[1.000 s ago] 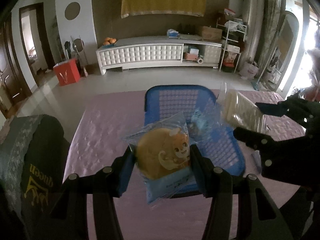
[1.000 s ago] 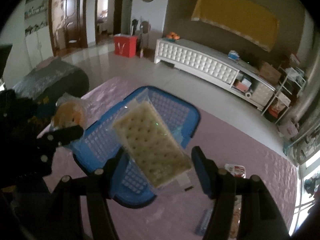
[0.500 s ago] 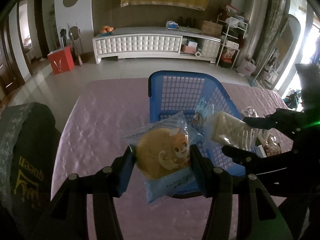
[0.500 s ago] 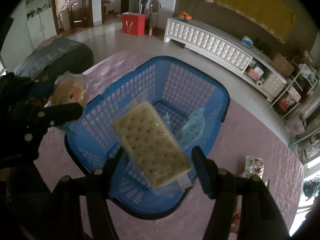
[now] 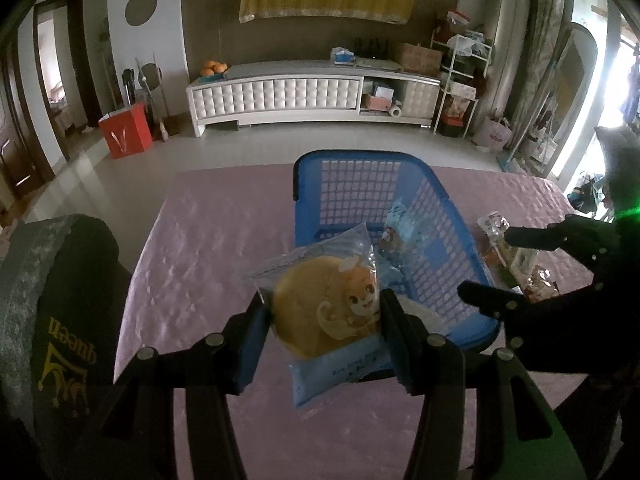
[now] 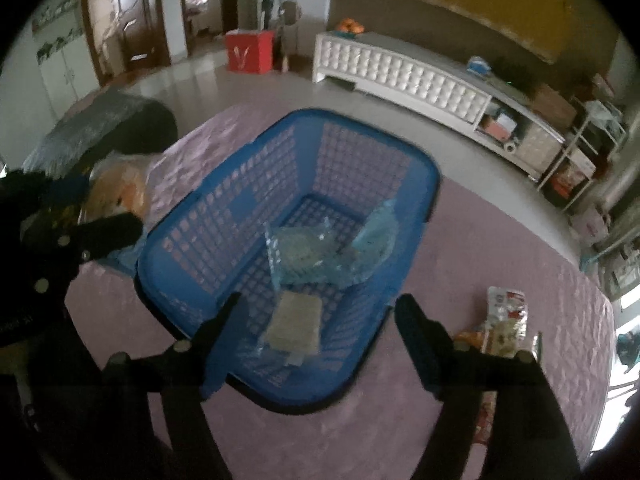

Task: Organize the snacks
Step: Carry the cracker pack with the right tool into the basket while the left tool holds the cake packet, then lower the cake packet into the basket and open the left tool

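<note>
Blue basket (image 6: pixel 256 184) holds cracker pack (image 6: pixel 296 322), likely; right gripper (image 6: pixel 318 320) wide, left gripper (image 5: pixel 322 320) clamps bun packet (image 5: pixel 328 316).

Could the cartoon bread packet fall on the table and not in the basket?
Maybe. The left gripper holds the round bread in its clear cartoon-printed wrapper near the blue plastic mesh basket's near rim, so an early release could drop it on the pink tablecloth. The open right gripper hovers close by, so the two could bump.
</note>
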A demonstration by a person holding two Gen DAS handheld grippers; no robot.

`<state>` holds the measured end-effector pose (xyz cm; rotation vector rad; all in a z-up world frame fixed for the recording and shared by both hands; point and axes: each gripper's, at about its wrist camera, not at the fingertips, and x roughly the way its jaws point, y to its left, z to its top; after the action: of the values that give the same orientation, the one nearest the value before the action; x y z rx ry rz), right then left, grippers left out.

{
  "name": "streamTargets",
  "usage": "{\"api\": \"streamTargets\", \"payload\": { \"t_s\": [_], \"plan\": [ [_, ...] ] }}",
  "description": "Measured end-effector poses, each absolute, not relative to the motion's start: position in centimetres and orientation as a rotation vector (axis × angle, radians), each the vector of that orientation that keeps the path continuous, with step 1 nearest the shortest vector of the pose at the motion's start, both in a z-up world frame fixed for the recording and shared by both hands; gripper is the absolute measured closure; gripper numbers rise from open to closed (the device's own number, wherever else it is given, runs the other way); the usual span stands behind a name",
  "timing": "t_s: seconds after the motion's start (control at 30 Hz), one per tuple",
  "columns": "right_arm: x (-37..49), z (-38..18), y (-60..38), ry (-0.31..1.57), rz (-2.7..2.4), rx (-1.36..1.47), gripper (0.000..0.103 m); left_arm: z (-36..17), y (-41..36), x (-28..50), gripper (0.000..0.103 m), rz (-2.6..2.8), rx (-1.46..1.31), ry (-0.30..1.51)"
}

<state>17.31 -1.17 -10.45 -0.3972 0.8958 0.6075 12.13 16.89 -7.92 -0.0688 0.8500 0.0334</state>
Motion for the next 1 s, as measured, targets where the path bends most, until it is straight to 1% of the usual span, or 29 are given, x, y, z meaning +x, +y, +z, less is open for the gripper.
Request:
{"api": "streamTargets", "payload": {
  "t_s": [0.27,0.8,1.0],
  "plan": [
    [18.0,-8.9,-4.3,0.876,0.551,-0.306,0.021,-7.5,14.7,12.6,0.052,0.003,-0.052,0.853],
    [19.8,-10.4,-7.3,0.889,0.522,-0.259,0.021,-11.3,10.5,17.0,0.052,-0.074,-0.05,0.945],
    [20.0,-11.0,-7.9,0.902,0.512,-0.254,0.021,-11.7,9.9,17.3,0.051,-0.094,-0.067,0.96]
  ]
}}
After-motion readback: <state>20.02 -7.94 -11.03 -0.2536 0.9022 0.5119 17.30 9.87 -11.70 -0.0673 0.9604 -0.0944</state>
